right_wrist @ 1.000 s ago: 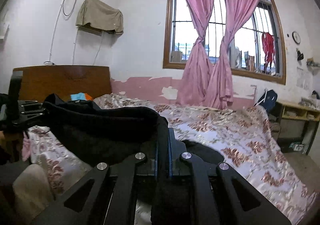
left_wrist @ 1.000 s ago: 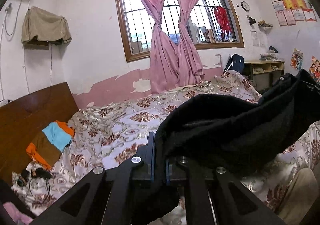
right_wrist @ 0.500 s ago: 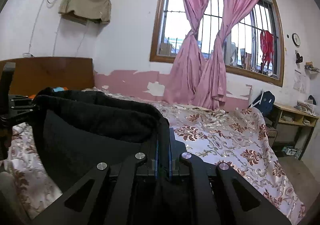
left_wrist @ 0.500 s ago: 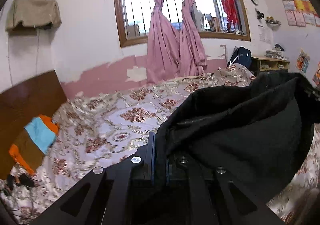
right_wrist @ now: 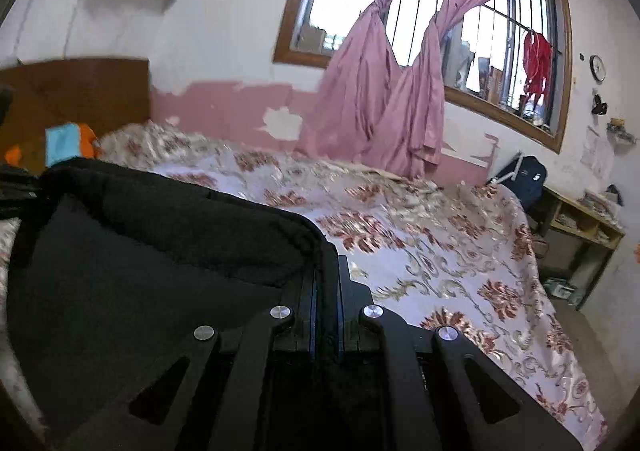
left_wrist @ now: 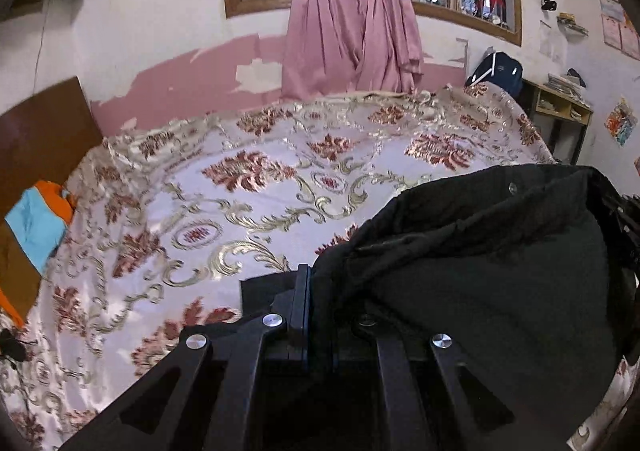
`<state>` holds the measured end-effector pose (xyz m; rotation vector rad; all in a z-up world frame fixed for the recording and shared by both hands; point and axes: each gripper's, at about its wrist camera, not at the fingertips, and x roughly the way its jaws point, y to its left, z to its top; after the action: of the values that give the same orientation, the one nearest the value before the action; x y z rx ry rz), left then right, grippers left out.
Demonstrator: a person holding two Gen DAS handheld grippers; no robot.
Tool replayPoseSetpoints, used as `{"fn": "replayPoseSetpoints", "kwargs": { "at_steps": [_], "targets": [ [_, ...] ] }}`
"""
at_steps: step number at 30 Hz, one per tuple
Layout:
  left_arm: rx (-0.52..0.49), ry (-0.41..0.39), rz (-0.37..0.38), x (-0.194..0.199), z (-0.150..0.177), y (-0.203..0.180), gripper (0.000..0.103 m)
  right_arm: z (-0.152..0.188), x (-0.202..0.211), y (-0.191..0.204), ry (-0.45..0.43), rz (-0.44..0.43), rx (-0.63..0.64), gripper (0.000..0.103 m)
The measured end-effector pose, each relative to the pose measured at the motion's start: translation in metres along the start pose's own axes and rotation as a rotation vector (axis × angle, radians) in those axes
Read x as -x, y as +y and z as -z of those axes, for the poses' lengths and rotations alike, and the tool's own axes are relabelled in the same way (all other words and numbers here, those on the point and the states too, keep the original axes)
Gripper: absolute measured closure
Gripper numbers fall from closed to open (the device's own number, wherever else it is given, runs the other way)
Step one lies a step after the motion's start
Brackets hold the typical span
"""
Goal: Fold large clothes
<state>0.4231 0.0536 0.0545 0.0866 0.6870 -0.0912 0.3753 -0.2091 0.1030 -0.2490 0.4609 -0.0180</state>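
Since a second ago both views tip lower, with more bed and less window. The left claw (left_wrist: pixel 320 291) and right claw (right_wrist: pixel 326 283) each stay clenched on the black garment (left_wrist: pixel 500 271), which stretches between them, lower right in the left view. Beyond lies the floral bedspread (left_wrist: pixel 240 191), then pink curtains (left_wrist: pixel 352 23).

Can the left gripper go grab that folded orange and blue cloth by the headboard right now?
Probably not: the left gripper has its jaws shut on the black garment, which the right gripper also holds. The orange and blue cloth lies apart, across open bedspread.
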Motion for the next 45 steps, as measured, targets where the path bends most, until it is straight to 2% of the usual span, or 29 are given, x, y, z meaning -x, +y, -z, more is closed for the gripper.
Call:
{"fn": "replayPoseSetpoints", "kwargs": {
  "at_steps": [2,5,11,15,17,19,20,24,26,28,30,35,39,41,45],
  "targets": [
    [0.016,0.017,0.009,-0.015,0.005,-0.002,0.096,0.008,-0.012,0.007,0.016,0.029,0.015,0.097],
    [0.023,0.041,0.012,-0.03,0.009,-0.004,0.095,0.013,-0.026,0.008,0.042,0.028,-0.001,0.097],
    [0.051,0.077,0.023,-0.039,0.008,-0.002,0.094,0.02,-0.032,0.002,0.053,0.008,-0.024,0.097],
    [0.065,0.083,0.037,-0.037,0.007,0.001,0.091,0.021,-0.035,-0.002,0.056,-0.014,-0.037,0.093],
    [0.086,0.083,0.039,-0.034,0.005,0.004,0.088,0.019,-0.032,-0.006,0.042,-0.041,-0.055,0.079],
    [0.104,0.09,0.027,-0.032,0.002,0.006,0.086,0.018,-0.026,-0.012,0.018,-0.073,-0.082,0.034],
    [0.112,0.093,0.02,-0.03,0.0,0.006,0.086,0.017,-0.023,-0.014,0.002,-0.097,-0.098,0.03],
    [0.129,0.067,0.021,-0.02,-0.007,0.004,0.083,0.011,-0.011,-0.021,-0.017,-0.136,-0.119,0.029],
    [0.124,0.065,0.021,-0.015,-0.009,0.004,0.071,0.01,-0.004,-0.023,-0.023,-0.155,-0.13,0.027],
    [0.121,0.034,0.057,-0.003,-0.013,0.006,0.002,0.012,0.001,-0.023,-0.027,-0.165,-0.131,0.017],
    [0.132,-0.005,0.064,0.01,-0.016,0.01,0.0,0.013,0.009,-0.022,-0.029,-0.182,-0.124,0.014],
    [0.077,-0.035,0.086,0.034,-0.02,0.007,0.0,0.02,0.024,-0.018,-0.012,-0.192,-0.113,0.013],
    [0.06,-0.103,0.157,0.056,-0.005,-0.003,0.0,0.024,0.043,-0.018,-0.005,-0.207,-0.126,0.003],
    [0.054,-0.121,0.194,0.063,0.011,-0.01,0.0,0.029,0.053,-0.017,0.002,-0.236,-0.131,0.002],
    [-0.05,-0.028,0.263,0.065,0.055,-0.037,0.0,0.052,0.068,-0.01,0.061,-0.307,-0.113,0.002]
  ]
}}
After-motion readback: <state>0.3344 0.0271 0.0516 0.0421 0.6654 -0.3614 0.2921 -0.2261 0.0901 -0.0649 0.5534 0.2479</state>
